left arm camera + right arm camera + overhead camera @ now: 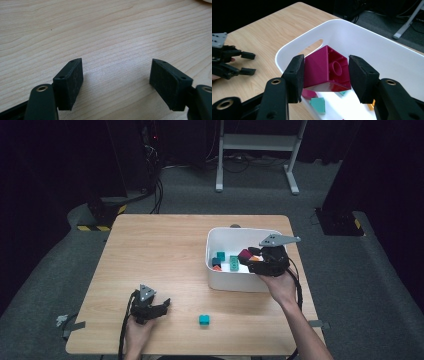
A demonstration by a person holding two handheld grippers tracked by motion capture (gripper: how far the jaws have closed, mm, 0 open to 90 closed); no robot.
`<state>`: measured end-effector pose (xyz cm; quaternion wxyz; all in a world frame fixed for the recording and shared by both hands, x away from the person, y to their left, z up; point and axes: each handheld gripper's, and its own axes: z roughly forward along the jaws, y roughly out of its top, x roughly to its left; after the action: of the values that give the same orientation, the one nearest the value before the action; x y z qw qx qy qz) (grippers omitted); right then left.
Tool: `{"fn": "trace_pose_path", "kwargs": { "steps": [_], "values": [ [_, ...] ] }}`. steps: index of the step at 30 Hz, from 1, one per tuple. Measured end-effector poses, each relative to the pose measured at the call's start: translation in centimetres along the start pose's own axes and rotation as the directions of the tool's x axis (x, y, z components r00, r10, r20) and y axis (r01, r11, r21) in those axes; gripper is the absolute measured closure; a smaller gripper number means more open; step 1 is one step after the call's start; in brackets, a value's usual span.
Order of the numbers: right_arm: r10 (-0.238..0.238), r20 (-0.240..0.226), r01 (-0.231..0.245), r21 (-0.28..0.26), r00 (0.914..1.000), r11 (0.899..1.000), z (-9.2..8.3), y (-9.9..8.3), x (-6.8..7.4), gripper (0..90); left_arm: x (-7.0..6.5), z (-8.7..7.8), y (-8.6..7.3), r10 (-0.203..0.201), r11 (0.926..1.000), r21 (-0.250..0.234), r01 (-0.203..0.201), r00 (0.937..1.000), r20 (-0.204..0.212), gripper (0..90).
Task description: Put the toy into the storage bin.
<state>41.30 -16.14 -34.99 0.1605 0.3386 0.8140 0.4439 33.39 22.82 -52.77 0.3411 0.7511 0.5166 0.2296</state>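
Note:
My right gripper (pixel 324 72) is shut on a magenta brick (pixel 325 68), held above the inside of the white bin (pixel 367 37); its hollow underside faces the camera. In the high view the right gripper (pixel 248 261) hovers over the bin's (pixel 220 232) right half, with the magenta brick (pixel 244 254) at its tip. Several bricks lie in the bin, teal (pixel 234 263) among them. My left gripper (pixel 166 304) rests low at the table's front left, open, with bare wood between its pads (pixel 72 80). A teal brick (pixel 204 320) sits on the table to its right.
The wooden table (pixel 160 245) ends close behind the bin. Dark floor, cables and a white stand's legs (pixel 255 142) lie beyond. The left gripper (pixel 244 63) appears at the left of the right gripper view.

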Motion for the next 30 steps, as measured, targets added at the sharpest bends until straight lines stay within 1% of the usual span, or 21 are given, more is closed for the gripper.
{"fn": "trace_pose_path", "kwargs": {
  "steps": [5, 10, 13, 16, 21, 23, 26, 30],
  "values": [
    [0.024, 0.018, -0.024, 0.021, 0.9996, 0.999, 0.9, 0.3, -1.0, 48.6, 0.0, 0.0, 0.0, 0.001, 1.0, 0.0, -0.001, 1.0, 0.0, 27.1],
    [0.032, 0.043, -0.034, 0.048, 0.9986, 0.998, 1.6, 0.2, -1.6, 48.5, 0.0, 0.0, 0.0, 0.001, 1.0, 0.0, -0.001, 1.0, -0.001, 27.1],
    [0.037, 0.056, -0.04, 0.053, 0.9978, 0.998, 2.0, 0.2, -1.9, 48.4, 0.0, 0.0, 0.0, 0.001, 1.0, 0.0, -0.001, 1.0, -0.001, 27.1],
    [0.055, 0.066, -0.059, 0.061, 0.9963, 0.996, 2.4, 0.1, -2.4, 48.3, 0.0, 0.0, 0.0, 0.001, 1.0, 0.0, -0.001, 1.0, -0.001, 27.0],
    [0.063, 0.078, -0.069, 0.077, 0.995, 0.995, 2.9, 0.0, -2.8, 48.1, 0.0, 0.0, 0.0, 0.001, 1.0, 0.0, -0.001, 1.0, -0.001, 27.1],
    [0.066, 0.084, -0.072, 0.078, 0.9943, 0.994, 2.9, -0.1, -2.8, 46.6, 0.0, 0.0, 0.0, 0.001, 1.0, 0.0, -0.001, 1.0, -0.001, 27.1],
    [0.075, 0.084, -0.082, 0.084, 0.9936, 0.993, 3.1, -0.1, -3.0, 40.9, 0.0, 0.0, 0.0, 0.001, 1.0, 0.0, -0.001, 1.0, 0.0, 27.0],
    [0.075, 0.083, -0.082, 0.084, 0.9938, 0.993, 3.1, -0.3, -3.1, 38.2, 0.0, 0.0, 0.0, 0.002, 1.0, 0.0, -0.002, 1.0, 0.0, 27.0]
  ]
}}
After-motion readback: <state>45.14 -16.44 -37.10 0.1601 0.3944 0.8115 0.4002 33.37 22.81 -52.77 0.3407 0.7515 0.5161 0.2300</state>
